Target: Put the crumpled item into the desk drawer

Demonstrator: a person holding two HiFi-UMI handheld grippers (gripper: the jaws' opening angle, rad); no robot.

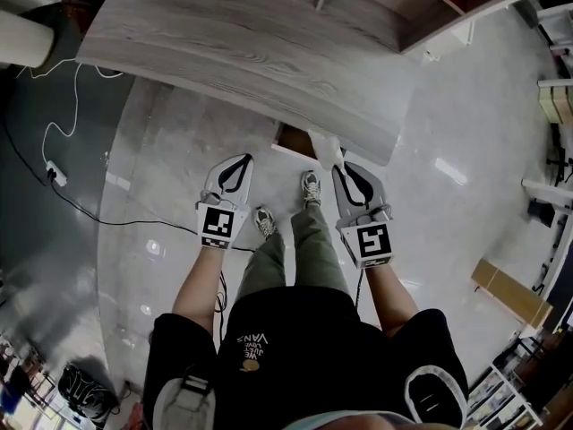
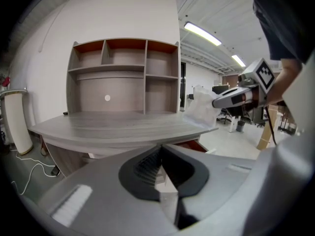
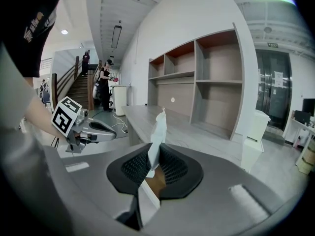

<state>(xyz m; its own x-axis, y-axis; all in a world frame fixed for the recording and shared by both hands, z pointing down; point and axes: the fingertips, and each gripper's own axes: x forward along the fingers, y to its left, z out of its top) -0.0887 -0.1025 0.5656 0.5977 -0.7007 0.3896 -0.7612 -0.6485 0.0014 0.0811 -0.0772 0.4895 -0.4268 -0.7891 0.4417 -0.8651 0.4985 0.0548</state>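
One drawer [image 1: 291, 140] stands pulled out under the desk's [image 1: 251, 52] front edge near its right corner; only a strip of its brown inside shows. The right gripper [image 1: 338, 167] pinches the white crumpled item [image 1: 324, 144], perhaps thin paper, with its long axis running forward from the pads over the drawer's right side. The left gripper [image 1: 243, 158], beside it, is closed on nothing.

Head view steeply down; 2 gripper views face desk [image 1: 242, 52].

Bright ceiling strip lights [image 2: 202, 34], floor [image 1: 448, 170] glare, fisheye-warped edges.
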